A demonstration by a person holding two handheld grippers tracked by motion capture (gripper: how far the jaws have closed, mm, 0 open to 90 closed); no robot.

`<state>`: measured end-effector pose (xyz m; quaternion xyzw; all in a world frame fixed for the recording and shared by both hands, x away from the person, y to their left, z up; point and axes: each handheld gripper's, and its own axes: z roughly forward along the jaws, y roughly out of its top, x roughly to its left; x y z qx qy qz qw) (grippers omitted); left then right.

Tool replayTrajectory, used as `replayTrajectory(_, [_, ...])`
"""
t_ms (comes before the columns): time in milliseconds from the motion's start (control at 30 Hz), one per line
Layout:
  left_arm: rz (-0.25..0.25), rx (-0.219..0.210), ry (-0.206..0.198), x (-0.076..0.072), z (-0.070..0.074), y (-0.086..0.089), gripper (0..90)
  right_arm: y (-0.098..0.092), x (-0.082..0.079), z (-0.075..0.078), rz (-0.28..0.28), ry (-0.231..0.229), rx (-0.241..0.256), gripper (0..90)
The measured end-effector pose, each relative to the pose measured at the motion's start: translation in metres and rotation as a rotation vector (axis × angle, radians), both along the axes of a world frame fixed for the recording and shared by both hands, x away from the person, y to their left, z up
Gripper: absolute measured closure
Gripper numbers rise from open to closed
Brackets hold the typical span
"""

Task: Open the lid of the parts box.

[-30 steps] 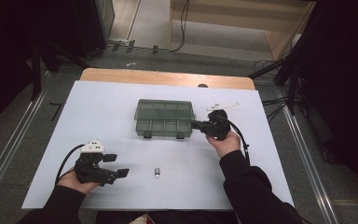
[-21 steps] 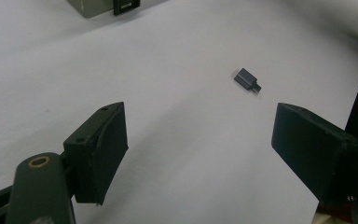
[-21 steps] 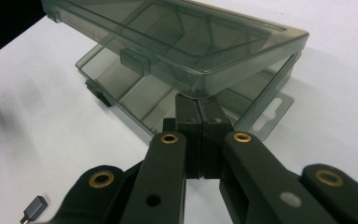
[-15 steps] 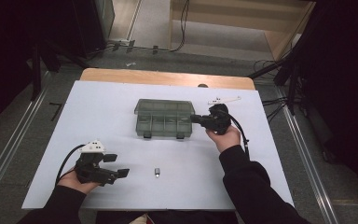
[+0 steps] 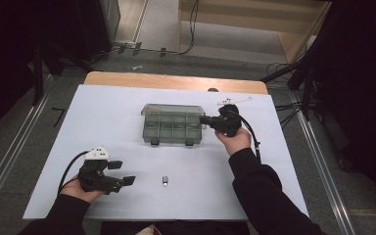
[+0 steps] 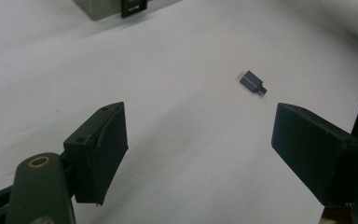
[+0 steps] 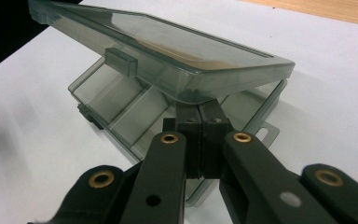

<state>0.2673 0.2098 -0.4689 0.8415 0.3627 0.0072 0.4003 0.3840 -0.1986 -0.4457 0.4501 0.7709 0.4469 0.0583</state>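
On the table, the organizer box lies crosswise.

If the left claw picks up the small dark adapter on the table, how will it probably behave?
The adapter looks tiny and blocky, so probably light and stiff. Its flat sides suggest it will not roll. It lies flat on the smooth white table, so it may slide away before the open left claw closes.

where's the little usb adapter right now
In the high view the small adapter lies loose on the white table, near its front edge, just right of the open left gripper.
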Motion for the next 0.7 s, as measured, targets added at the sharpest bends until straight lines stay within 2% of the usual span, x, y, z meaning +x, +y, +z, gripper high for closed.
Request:
replayTrajectory(467, [0.049, -0.022, -0.015, 0.005, 0.002, 0.0, 19.0, 0.001, 0.006, 0.004, -0.014, -0.005, 0.002, 86.9])
replayTrajectory(633, [0.058, -0.02, -0.032, 0.009, 0.006, -0.003, 19.0, -0.002, 0.009, 0.004, -0.019, -0.006, 0.012, 86.9])
replayTrajectory(700, [0.06, -0.016, -0.025, 0.012, 0.007, -0.004, 19.0, -0.002, 0.01, 0.003, -0.022, -0.001, 0.011, 86.9])
